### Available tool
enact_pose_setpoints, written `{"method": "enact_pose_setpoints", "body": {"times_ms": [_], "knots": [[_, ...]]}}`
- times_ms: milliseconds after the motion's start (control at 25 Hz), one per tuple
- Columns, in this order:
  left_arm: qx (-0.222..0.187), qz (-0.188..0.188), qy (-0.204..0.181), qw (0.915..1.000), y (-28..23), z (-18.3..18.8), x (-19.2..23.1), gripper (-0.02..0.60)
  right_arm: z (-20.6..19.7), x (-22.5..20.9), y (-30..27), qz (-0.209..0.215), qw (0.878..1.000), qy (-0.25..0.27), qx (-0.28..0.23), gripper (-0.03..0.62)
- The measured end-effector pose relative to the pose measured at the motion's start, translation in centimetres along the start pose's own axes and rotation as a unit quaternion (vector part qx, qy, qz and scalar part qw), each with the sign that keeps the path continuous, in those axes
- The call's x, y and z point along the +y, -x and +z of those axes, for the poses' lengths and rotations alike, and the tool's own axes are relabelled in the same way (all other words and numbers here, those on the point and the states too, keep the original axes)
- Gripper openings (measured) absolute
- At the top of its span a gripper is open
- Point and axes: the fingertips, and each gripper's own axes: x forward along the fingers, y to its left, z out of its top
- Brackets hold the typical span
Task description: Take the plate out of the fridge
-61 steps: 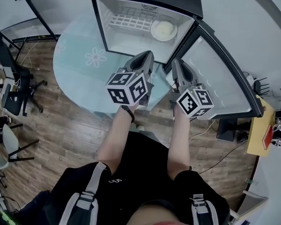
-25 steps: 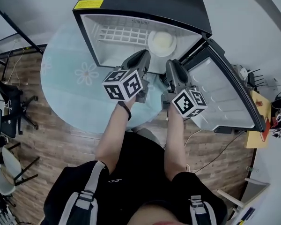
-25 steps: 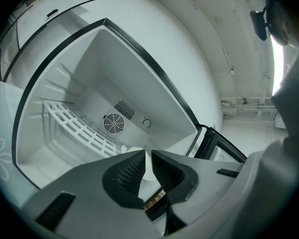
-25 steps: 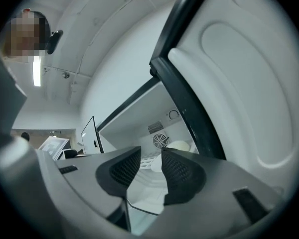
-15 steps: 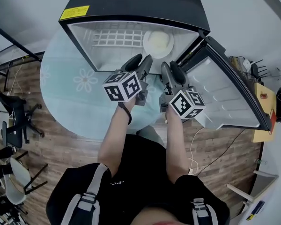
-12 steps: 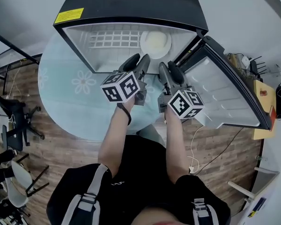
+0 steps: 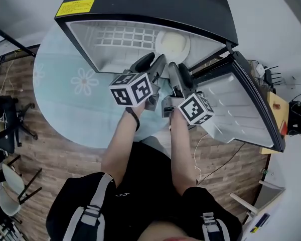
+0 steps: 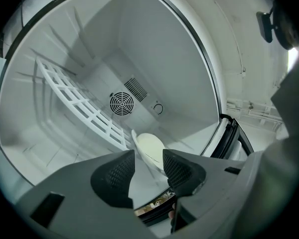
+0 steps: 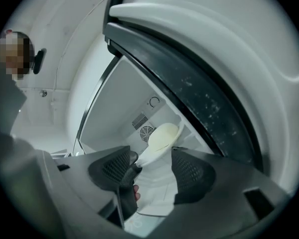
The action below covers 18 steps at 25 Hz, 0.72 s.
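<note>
A cream plate (image 7: 173, 43) lies at the right inside the open black fridge (image 7: 140, 4), beside a white wire shelf (image 7: 125, 36). Both grippers point level at the opening, side by side just in front of it. My left gripper (image 7: 153, 63) is open; its jaws have just been opening, and nothing is between them. In the left gripper view the plate (image 8: 149, 148) shows past the left gripper (image 8: 148, 166). My right gripper (image 7: 178, 73) is open too, its jaws just widened, empty. The plate (image 9: 162, 136) sits beyond the right gripper (image 9: 149, 166), apart from its pads.
The fridge door (image 7: 246, 109) stands swung out to the right, close to my right gripper. The fridge stands on a round pale-blue surface (image 7: 75, 84) with a flower print. Office chairs (image 7: 5, 134) stand on the wooden floor at left. A small fan grille (image 8: 121, 103) marks the fridge's back wall.
Both grippers have moved closer to the fridge opening and lower. Their jaws, nearly shut a second ago, now stand apart. The plate has not moved.
</note>
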Motion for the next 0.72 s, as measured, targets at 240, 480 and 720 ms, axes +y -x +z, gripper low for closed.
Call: {"method": "enact_pose_setpoints", "body": {"times_ms": [240, 480, 720], "knots": [[0.003, -0.005, -0.001, 1.0000, -1.3, 0.2, 0.0, 0.155, -0.3, 0.1, -1.6, 0.003, 1.000, -0.018, 0.009, 0.256], [0.006, -0.017, 0.007, 0.9998, -2.0, 0.2, 0.3, 0.138, -0.5, -1.3, -2.6, -0.020, 0.999, -0.034, 0.010, 0.186], [0.019, -0.026, -0.005, 0.9995, -2.3, 0.1, 0.1, 0.127, 0.0, -1.3, -2.8, -0.017, 0.998, -0.052, -0.003, 0.163]]}}
